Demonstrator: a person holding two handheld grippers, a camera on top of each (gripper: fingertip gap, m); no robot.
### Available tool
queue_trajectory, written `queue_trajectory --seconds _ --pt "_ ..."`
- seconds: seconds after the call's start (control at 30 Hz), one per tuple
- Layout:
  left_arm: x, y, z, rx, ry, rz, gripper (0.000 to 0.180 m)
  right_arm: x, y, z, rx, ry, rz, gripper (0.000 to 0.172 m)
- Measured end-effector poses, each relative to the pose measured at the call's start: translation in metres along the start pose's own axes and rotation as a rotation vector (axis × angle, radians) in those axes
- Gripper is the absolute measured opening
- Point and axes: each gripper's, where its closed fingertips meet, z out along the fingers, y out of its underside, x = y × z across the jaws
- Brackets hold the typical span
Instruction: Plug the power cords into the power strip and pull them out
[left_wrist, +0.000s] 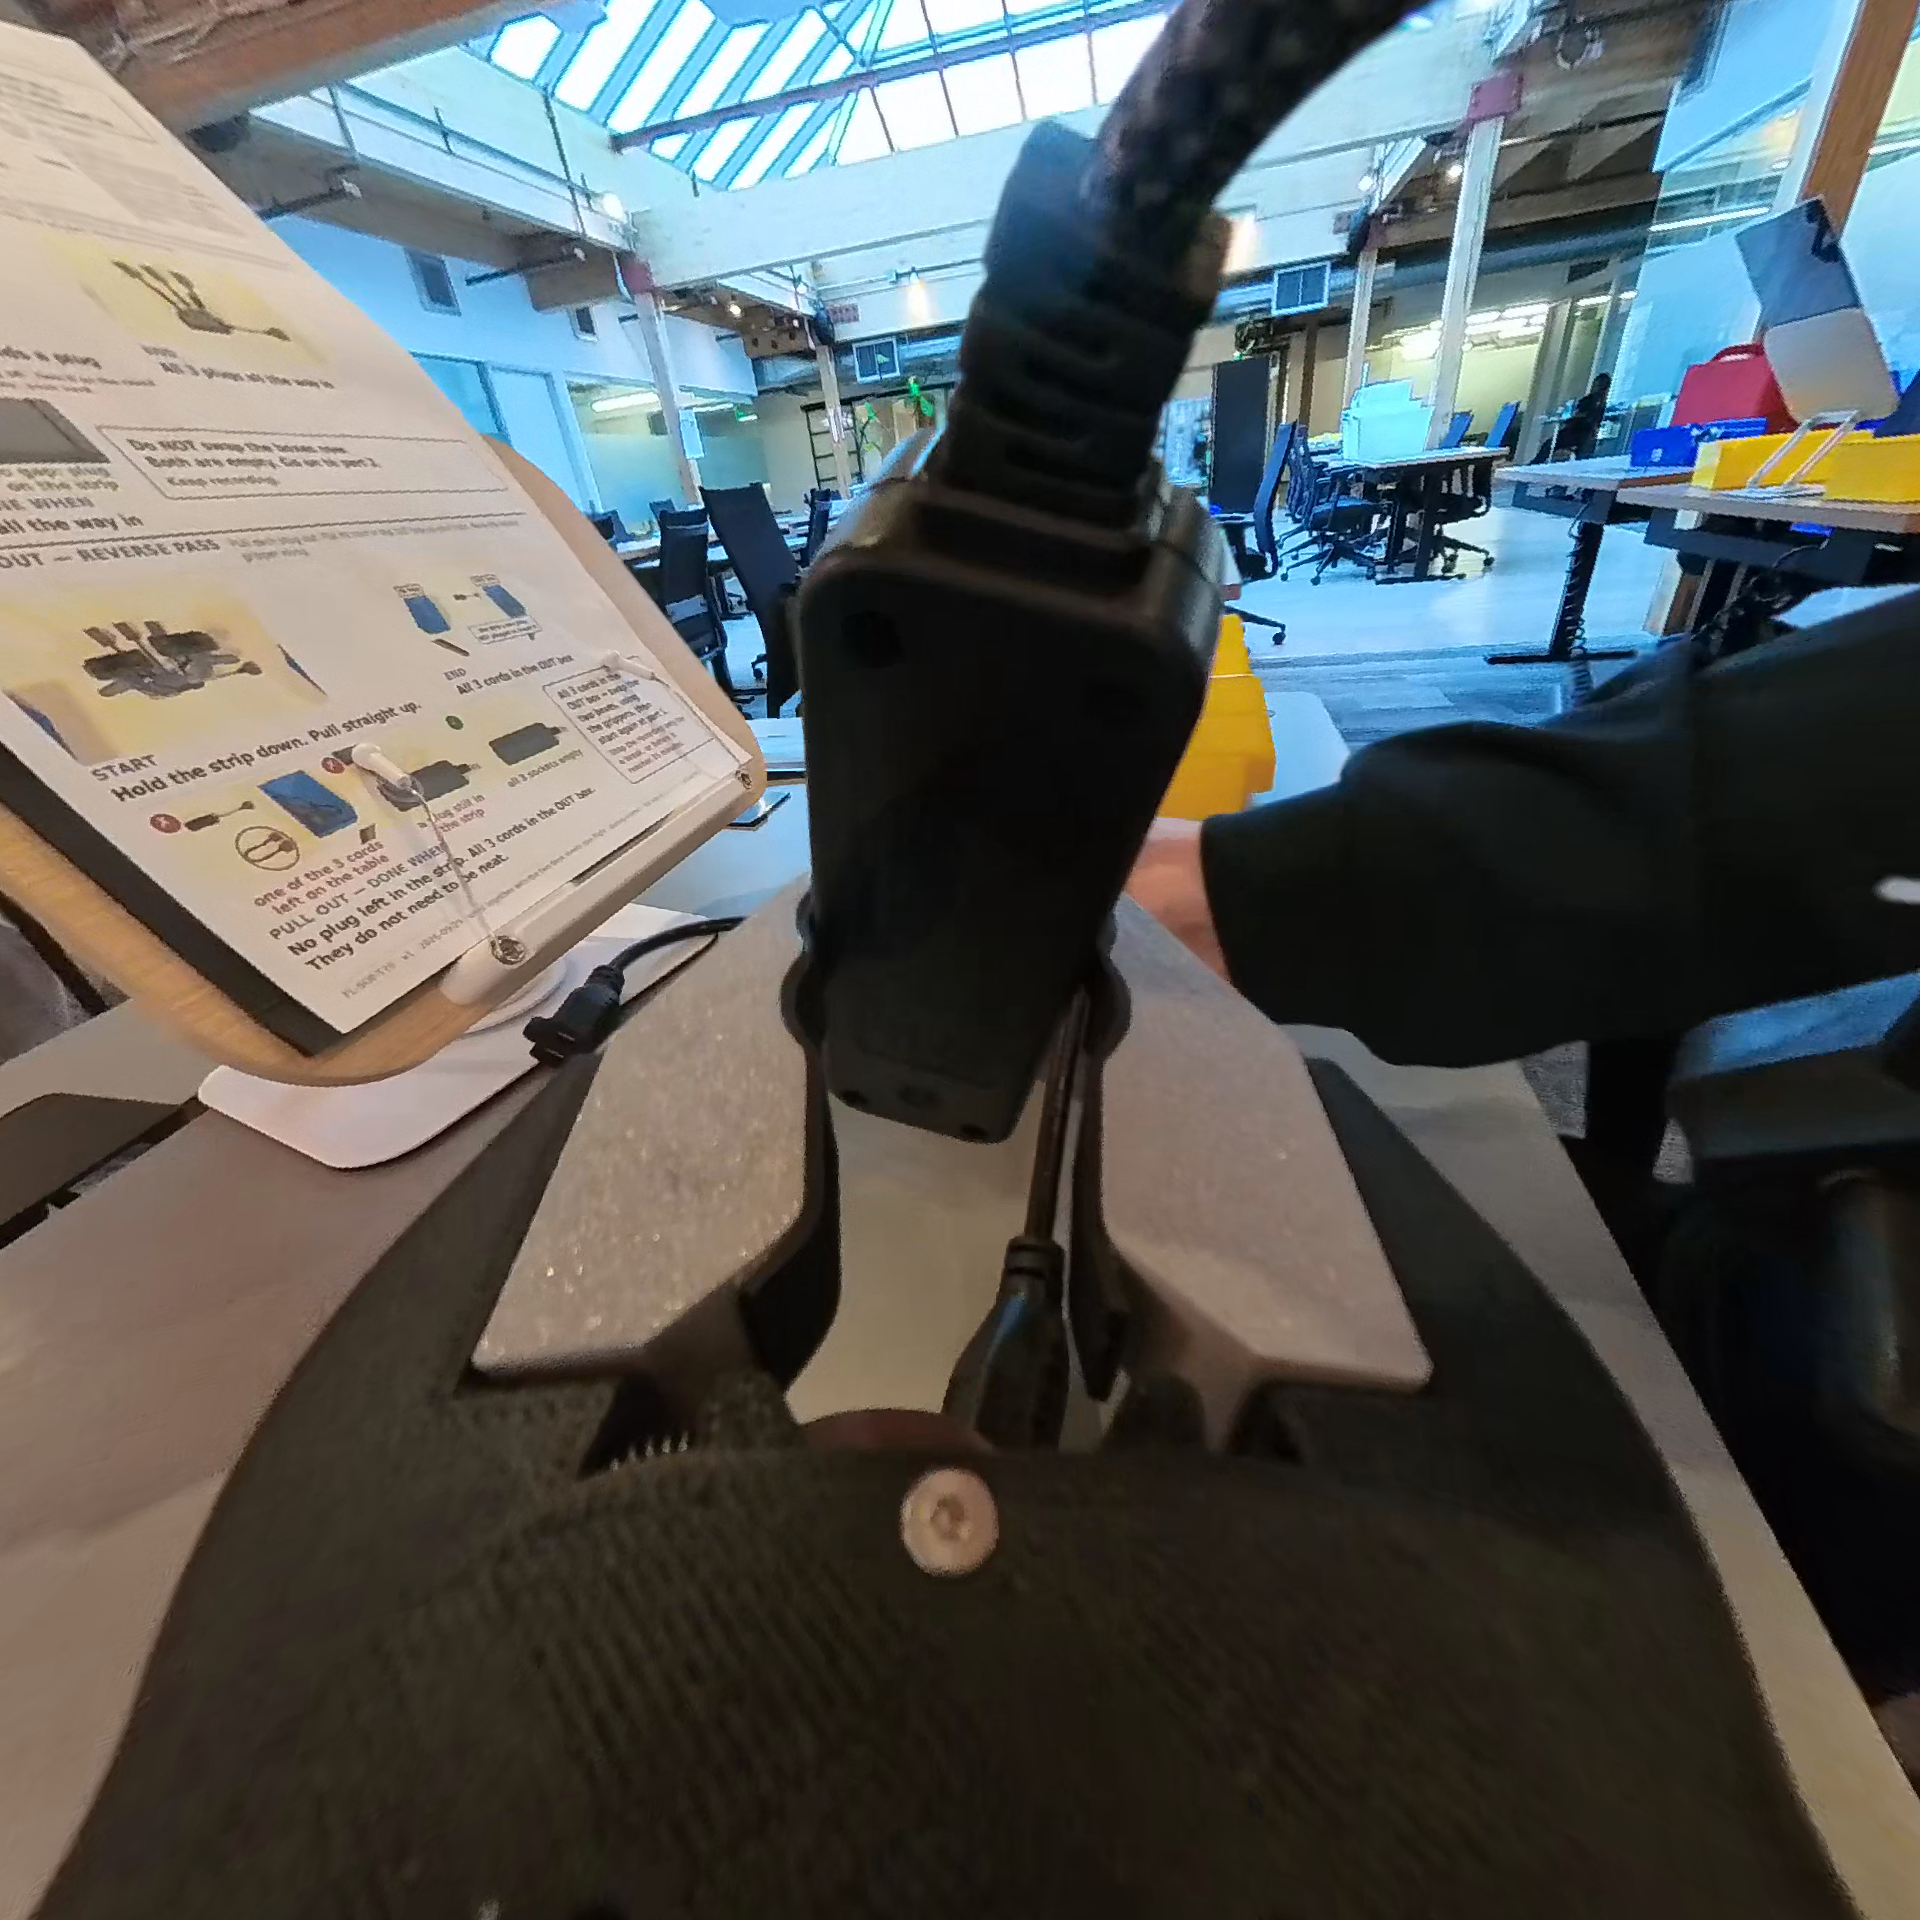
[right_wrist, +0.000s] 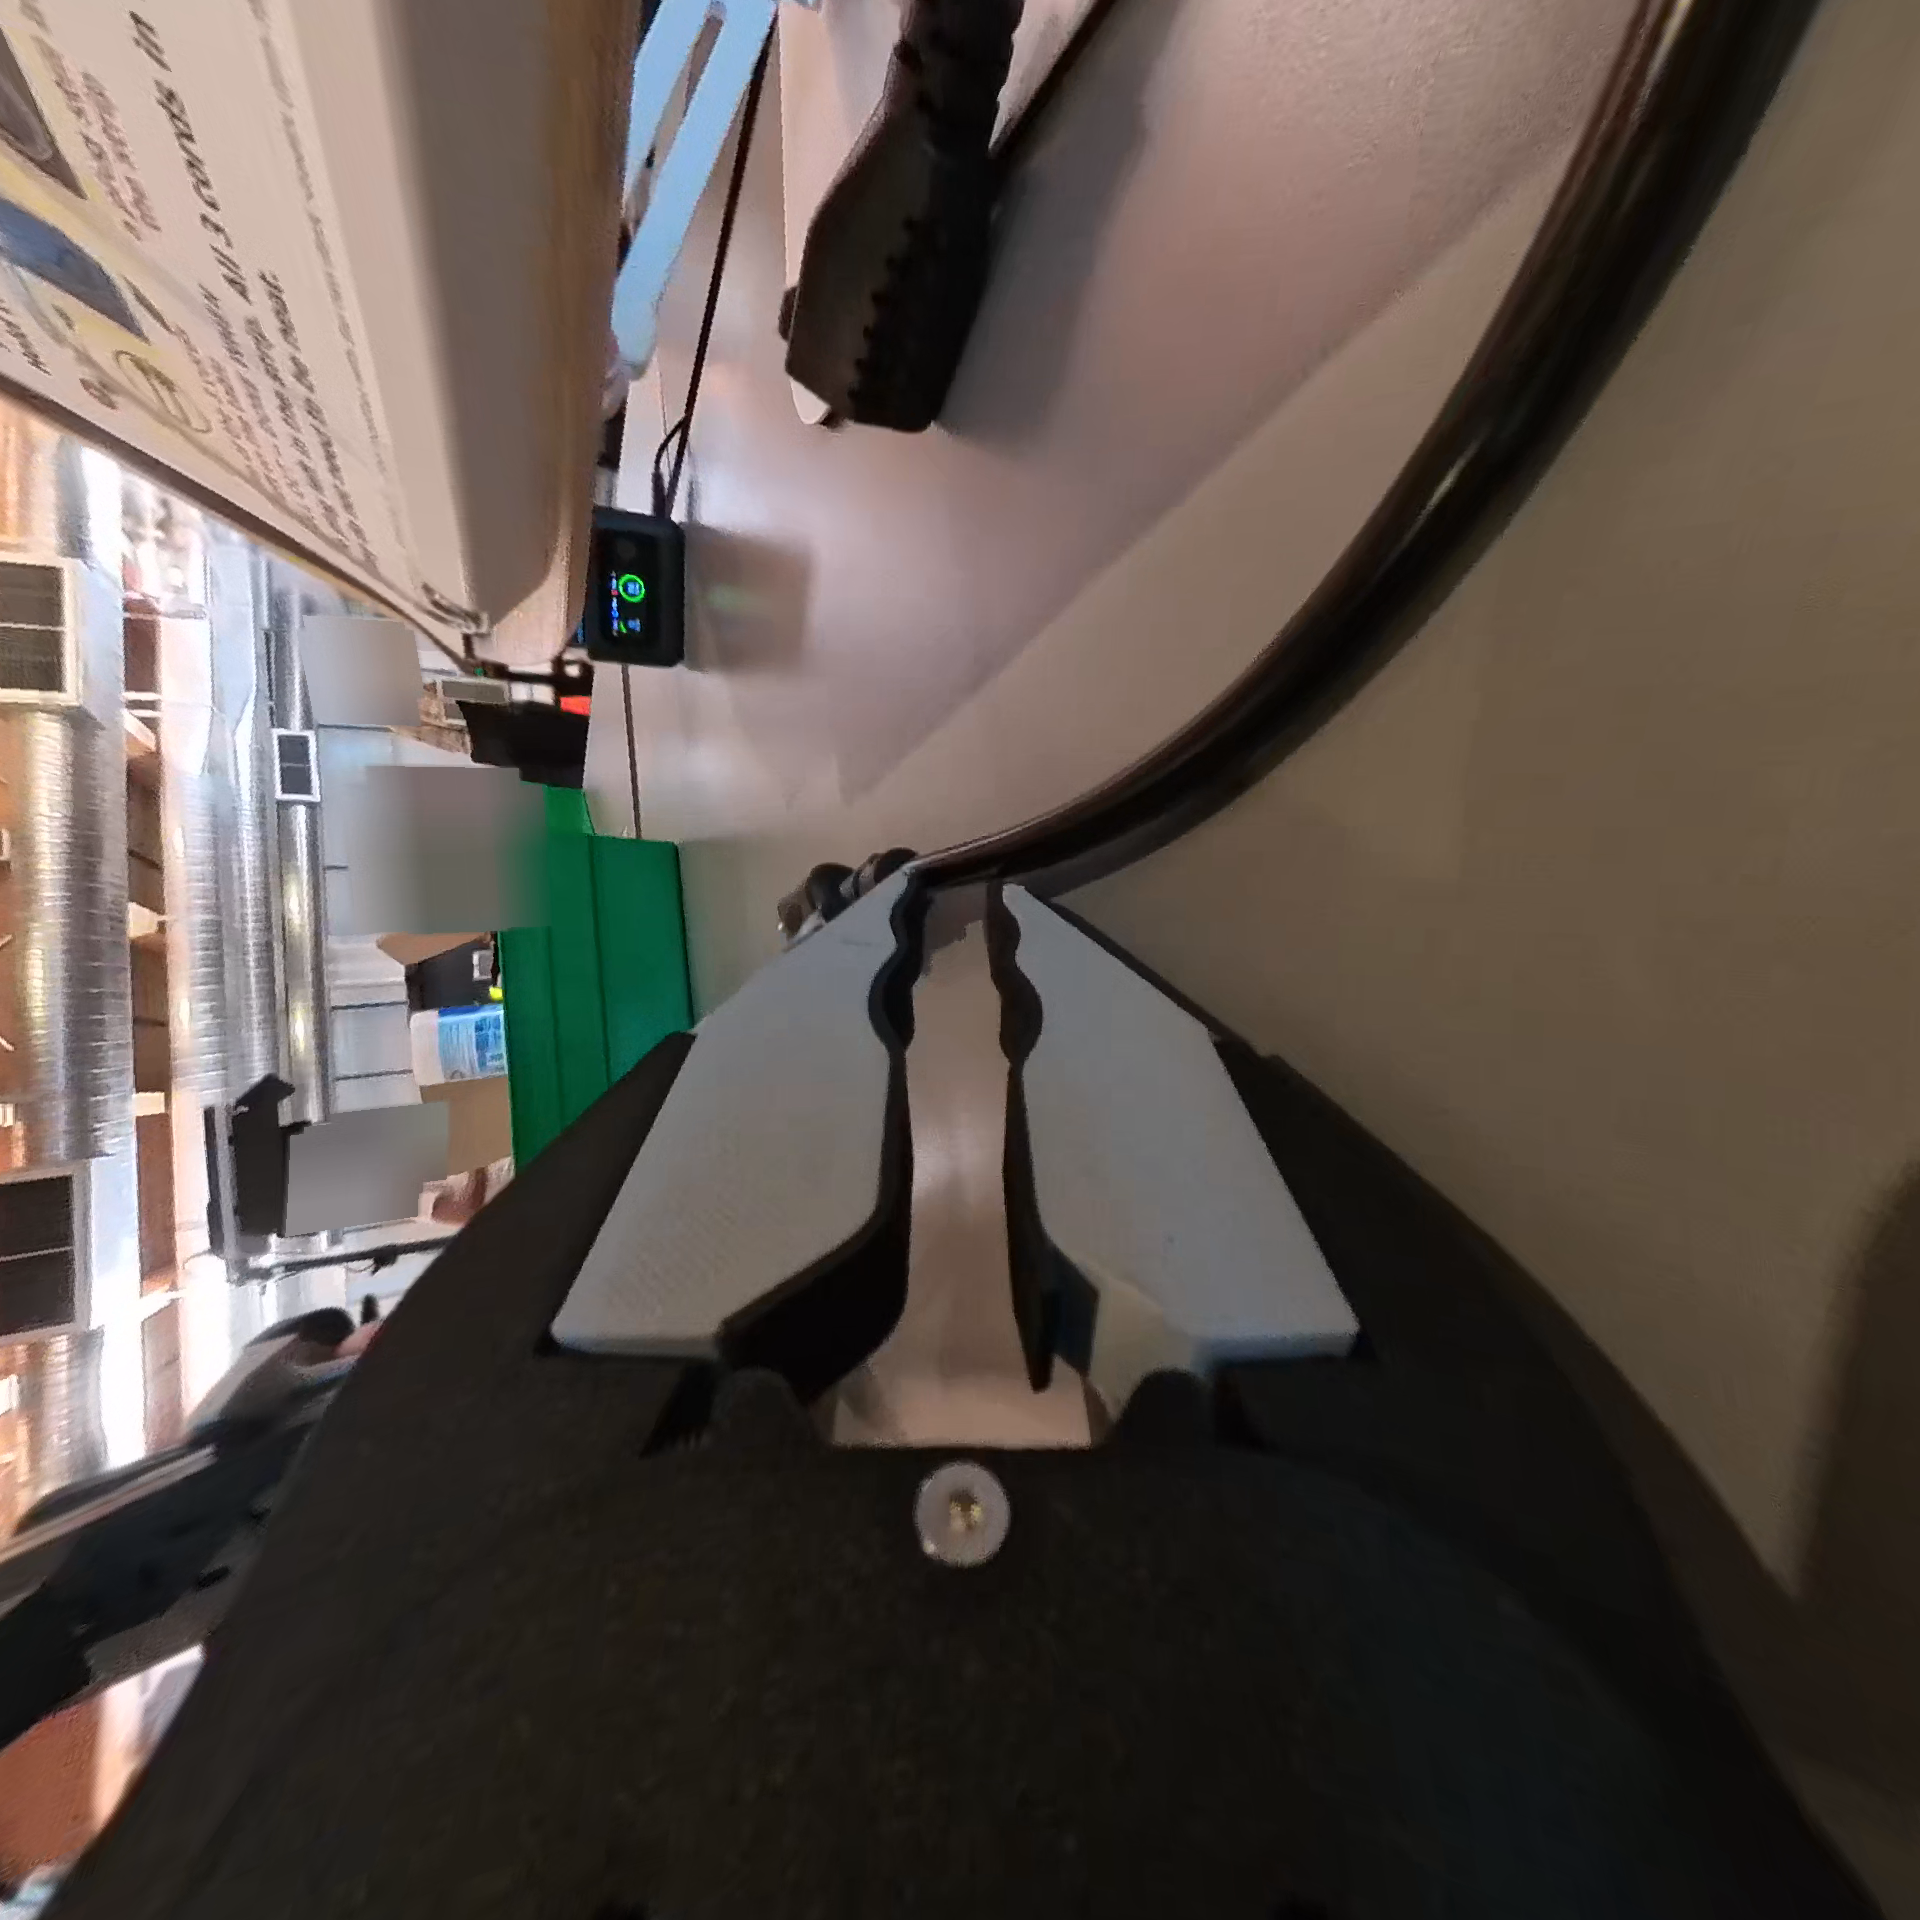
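At the centre of the left wrist view, a black power strip (left_wrist: 997, 810) is seen standing upright between the fingers of the left gripper (left_wrist: 961, 997). Its two sides are clamped by the pads, so the tool is clenched on the strip. A thick braided cable (left_wrist: 1153, 125) rises from the strip's top end toward 12 o'clock. A thin black cord (left_wrist: 1049, 1143) is seen running down between the fingers toward 6 o'clock. At 10 o'clock an instruction sheet is held on a wooden stand (left_wrist: 623, 561). Just beside the stand's white base, at 9 o'clock, a loose black plug (left_wrist: 577, 1023) lies on the grey table (left_wrist: 156, 1299). At 3 o'clock a dark sleeve (left_wrist: 1558, 831) reaches in, and a yellow bin (left_wrist: 1226, 717) is seen behind it.

In the right wrist view, which is rolled onto its side, the fingers of the right gripper (right_wrist: 956, 914) are drawn near each other. A narrow slit is left, through which bare table shows. A black power cord (right_wrist: 1351, 644) sweeps in from 1 o'clock and passes across the fingertips. Its plug end (right_wrist: 826, 894) shows just past the tip at 11 o'clock. Nothing is seen pinched between the pads. A second black plug (right_wrist: 894, 260) lies at 12 o'clock, and a green bin (right_wrist: 613, 935) stands at 9 o'clock.
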Motion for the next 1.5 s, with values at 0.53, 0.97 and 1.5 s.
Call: queue_trajectory --seconds 0.53,0.97,1.5 --pt "-0.004 0.006 -0.006 0.016 0.048 -0.055 0.046 -0.072 0.074 -0.064 -0.393 -0.282 -0.913 0.000" --pt "0.014 0.010 -0.018 0.098 0.248 -0.129 0.046 -0.048 0.000 -0.014 -0.213 0.042 -1.469 0.071" --pt "-0.039 0.072 0.001 -0.118 0.036 -0.639 0.046 -0.029 0.022 0.021 -0.408 0.009 -1.985 0.019"
